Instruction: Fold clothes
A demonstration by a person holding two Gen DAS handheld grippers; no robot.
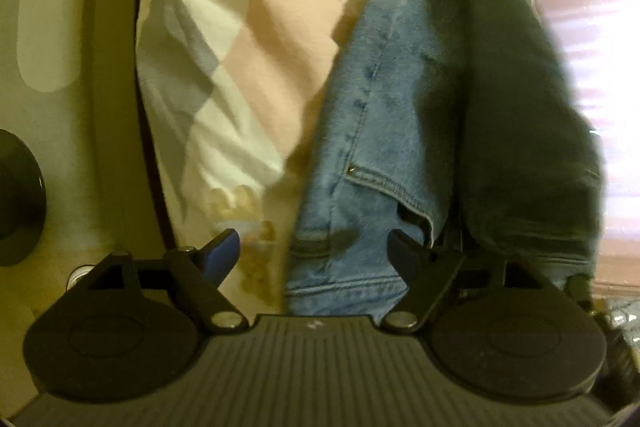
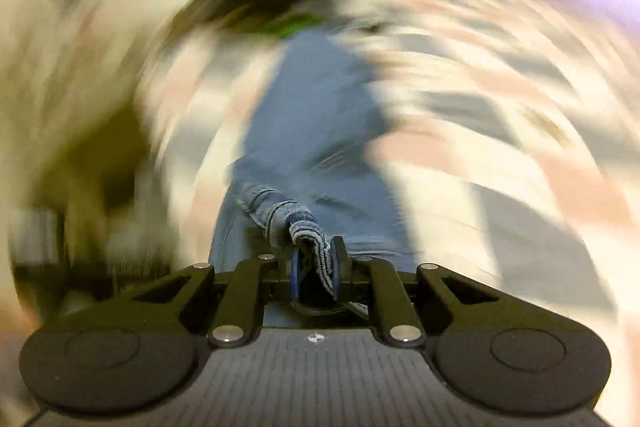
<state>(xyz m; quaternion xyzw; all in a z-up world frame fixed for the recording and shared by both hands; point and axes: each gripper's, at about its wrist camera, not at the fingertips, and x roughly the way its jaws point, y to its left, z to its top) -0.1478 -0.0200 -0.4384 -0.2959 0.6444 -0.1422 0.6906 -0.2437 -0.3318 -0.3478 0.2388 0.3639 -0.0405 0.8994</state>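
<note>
A pair of light blue jeans [image 1: 384, 115] hangs lengthwise over a checked bedspread [image 1: 248, 27], waistband and pocket near my left gripper. My left gripper [image 1: 312, 247] is open, its jaws wide apart, with the waistband lying between them. In the right wrist view my right gripper [image 2: 314, 267] is shut on a bunched edge of the jeans [image 2: 304, 147]. The jeans stretch away from it over the bedspread [image 2: 500, 147]. That view is heavily blurred by motion.
A beige wall or headboard [image 1: 60, 27] with a dark round knob [image 1: 16, 199] lies left of the bed. A brown wooden surface [image 1: 592, 27] shows at the right. A dark and green object [image 2: 272, 7] sits blurred at the far end of the jeans.
</note>
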